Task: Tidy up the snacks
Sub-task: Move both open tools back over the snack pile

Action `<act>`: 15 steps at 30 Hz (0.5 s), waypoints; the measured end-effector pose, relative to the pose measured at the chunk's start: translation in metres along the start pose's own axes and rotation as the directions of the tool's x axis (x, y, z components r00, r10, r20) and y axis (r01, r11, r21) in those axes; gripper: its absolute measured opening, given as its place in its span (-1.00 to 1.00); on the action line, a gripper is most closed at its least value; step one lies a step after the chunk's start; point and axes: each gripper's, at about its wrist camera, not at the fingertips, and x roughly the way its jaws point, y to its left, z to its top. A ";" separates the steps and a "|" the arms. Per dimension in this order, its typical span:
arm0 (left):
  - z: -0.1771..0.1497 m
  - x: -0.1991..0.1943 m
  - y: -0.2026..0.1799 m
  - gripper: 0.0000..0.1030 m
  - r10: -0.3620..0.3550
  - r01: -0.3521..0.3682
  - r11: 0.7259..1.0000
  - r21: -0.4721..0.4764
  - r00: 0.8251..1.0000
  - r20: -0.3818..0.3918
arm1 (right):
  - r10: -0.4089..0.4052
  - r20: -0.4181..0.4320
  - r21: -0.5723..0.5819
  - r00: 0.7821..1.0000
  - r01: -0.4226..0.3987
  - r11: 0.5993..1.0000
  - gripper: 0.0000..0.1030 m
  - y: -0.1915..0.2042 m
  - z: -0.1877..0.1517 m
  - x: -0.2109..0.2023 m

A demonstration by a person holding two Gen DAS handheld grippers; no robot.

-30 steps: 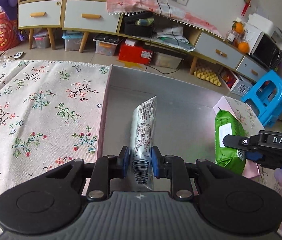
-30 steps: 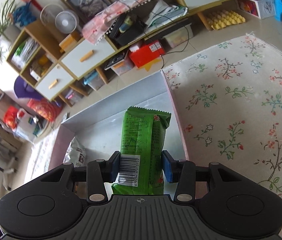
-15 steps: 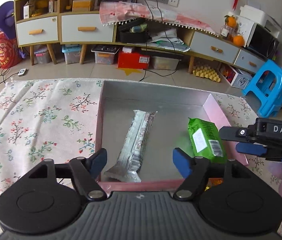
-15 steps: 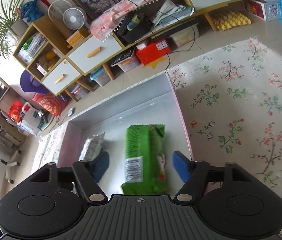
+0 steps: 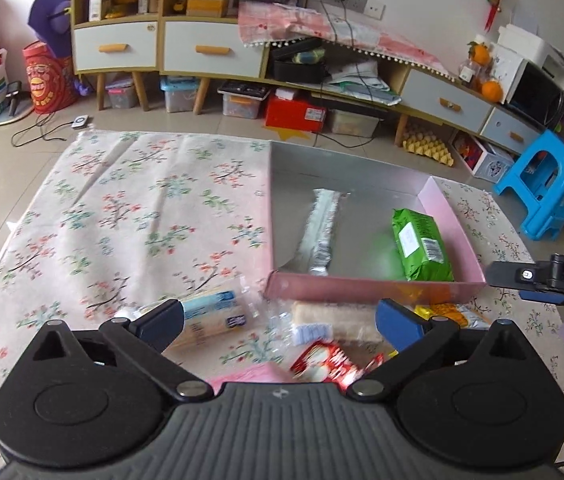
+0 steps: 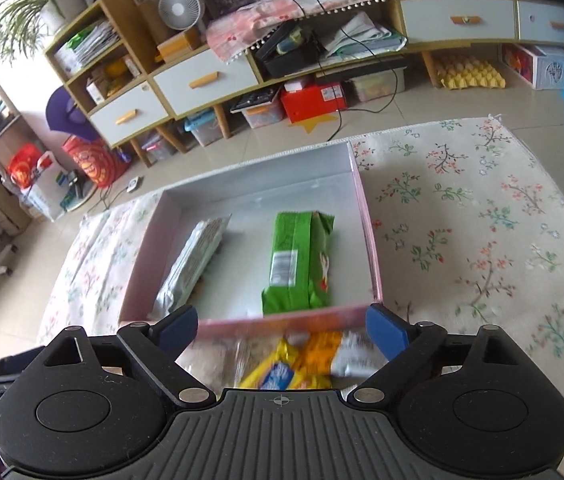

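I had my left gripper and right gripper both spread wide, grasping nothing. In the pink box, the silver packet lay near the left wall and the green packet nearer the right. More snacks lay on the floral cloth against the box's near edge.

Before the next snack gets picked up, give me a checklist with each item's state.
1. Left claw open and empty: ok.
2. Right claw open and empty: ok.
3. Silver packet lying flat in the pink box: ok.
4. Green packet in the box, apart from the silver one: ok.
5. Loose snacks within reach in front of the box, such as the red packet: ok.
6. Which snack goes next: cannot tell.
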 end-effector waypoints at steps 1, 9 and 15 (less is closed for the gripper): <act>-0.003 -0.004 0.004 0.99 0.005 -0.005 1.000 0.003 1.000 0.001 | 0.002 0.001 -0.009 1.000 -0.002 1.000 0.83 0.000 -0.004 -0.003; -0.032 -0.019 0.045 0.99 0.040 -0.040 0.999 0.014 0.999 -0.008 | -0.035 0.005 -0.081 0.999 0.036 0.996 0.83 0.004 -0.038 -0.016; -0.052 -0.018 0.064 0.99 0.040 -0.038 0.999 0.038 0.998 -0.038 | -0.054 -0.085 -0.004 0.995 0.054 0.999 0.83 0.001 -0.056 0.000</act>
